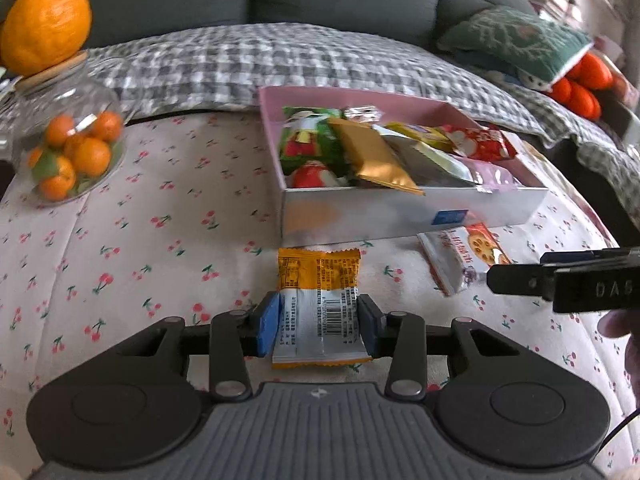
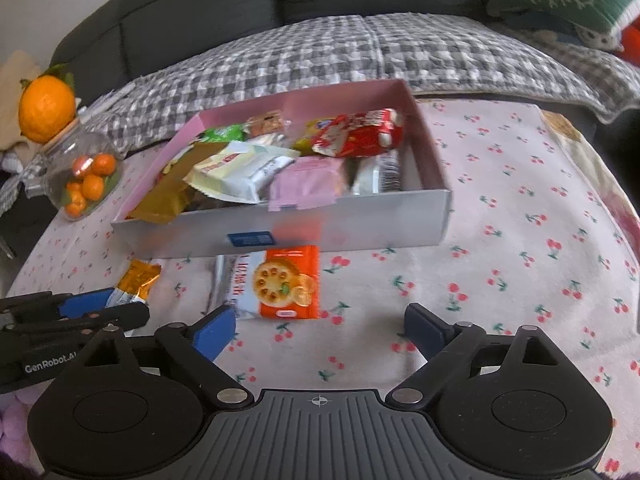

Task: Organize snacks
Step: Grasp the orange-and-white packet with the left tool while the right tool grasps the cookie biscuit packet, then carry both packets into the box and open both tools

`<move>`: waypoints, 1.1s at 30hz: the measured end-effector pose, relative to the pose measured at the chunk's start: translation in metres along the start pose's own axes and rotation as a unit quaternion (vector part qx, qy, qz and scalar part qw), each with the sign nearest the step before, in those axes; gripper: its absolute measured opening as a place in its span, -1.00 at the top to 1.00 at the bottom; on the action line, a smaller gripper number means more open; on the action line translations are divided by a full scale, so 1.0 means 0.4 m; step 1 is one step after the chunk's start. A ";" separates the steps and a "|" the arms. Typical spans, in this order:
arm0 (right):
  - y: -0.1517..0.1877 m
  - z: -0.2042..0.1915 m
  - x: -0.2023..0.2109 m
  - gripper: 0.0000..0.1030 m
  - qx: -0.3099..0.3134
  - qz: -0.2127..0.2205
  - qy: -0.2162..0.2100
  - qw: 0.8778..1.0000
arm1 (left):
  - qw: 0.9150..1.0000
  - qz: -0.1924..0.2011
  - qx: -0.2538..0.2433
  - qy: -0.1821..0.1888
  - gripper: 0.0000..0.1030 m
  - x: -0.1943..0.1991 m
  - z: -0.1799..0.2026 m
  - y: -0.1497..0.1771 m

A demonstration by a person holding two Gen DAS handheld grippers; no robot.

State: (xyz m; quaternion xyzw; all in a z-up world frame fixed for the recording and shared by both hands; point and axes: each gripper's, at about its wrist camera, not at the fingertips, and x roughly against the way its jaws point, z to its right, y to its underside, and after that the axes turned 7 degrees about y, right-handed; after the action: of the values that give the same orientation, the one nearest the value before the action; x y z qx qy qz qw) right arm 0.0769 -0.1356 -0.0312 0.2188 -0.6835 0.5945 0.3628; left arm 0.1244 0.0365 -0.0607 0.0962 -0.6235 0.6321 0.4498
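My left gripper point(image 1: 318, 326) is shut on an orange-and-white snack packet point(image 1: 318, 300) just above the cherry-print cloth, in front of the box; the packet also shows in the right wrist view point(image 2: 134, 284). A pink-lined white box point(image 1: 416, 210) holds several snack packets, and it also shows in the right wrist view point(image 2: 340, 224). An orange-and-white cracker packet point(image 2: 276, 284) lies on the cloth in front of the box, seen too in the left wrist view point(image 1: 464, 258). My right gripper point(image 2: 320, 330) is open and empty, just short of the cracker packet.
A glass jar of small oranges point(image 1: 68, 148) with a big orange point(image 1: 46, 20) on its lid stands at the left. A checked blanket point(image 1: 280, 68) and dark sofa lie behind the table. A green cushion point(image 1: 516, 38) is at the back right.
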 end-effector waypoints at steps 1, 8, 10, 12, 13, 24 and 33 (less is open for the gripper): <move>0.000 -0.009 -0.002 -0.82 0.005 0.001 -0.001 1.000 | 1.000 0.000 0.001 -0.004 0.26 0.001 -0.001 0.000; -0.003 -0.067 -0.020 -0.84 0.039 0.004 0.002 0.999 | 1.000 0.000 0.001 -0.025 0.26 0.004 -0.004 0.003; -0.004 -0.080 -0.026 -0.85 0.046 0.006 0.005 0.999 | 1.000 0.001 0.002 -0.025 0.26 0.005 -0.005 0.003; -0.003 -0.090 -0.031 -0.86 0.054 0.010 0.011 0.998 | 1.000 0.001 0.001 -0.026 0.26 0.006 -0.005 0.003; -0.002 -0.094 -0.034 -0.86 0.059 0.012 0.015 0.998 | 1.000 0.001 0.000 -0.027 0.26 0.006 -0.005 0.004; 0.011 -0.107 -0.032 -0.54 0.097 0.032 0.018 0.995 | 0.999 -0.001 -0.005 -0.033 0.26 0.011 0.003 0.009; 0.015 -0.102 -0.016 -0.21 0.095 0.035 0.007 0.995 | 1.000 -0.007 -0.001 -0.031 0.27 0.014 0.001 0.007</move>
State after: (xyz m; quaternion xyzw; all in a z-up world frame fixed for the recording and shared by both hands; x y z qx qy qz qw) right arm 0.0863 -0.0957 -0.0388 0.2240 -0.6283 0.6709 0.3240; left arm 0.1190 0.0391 -0.0586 0.1192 -0.6372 0.6249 0.4351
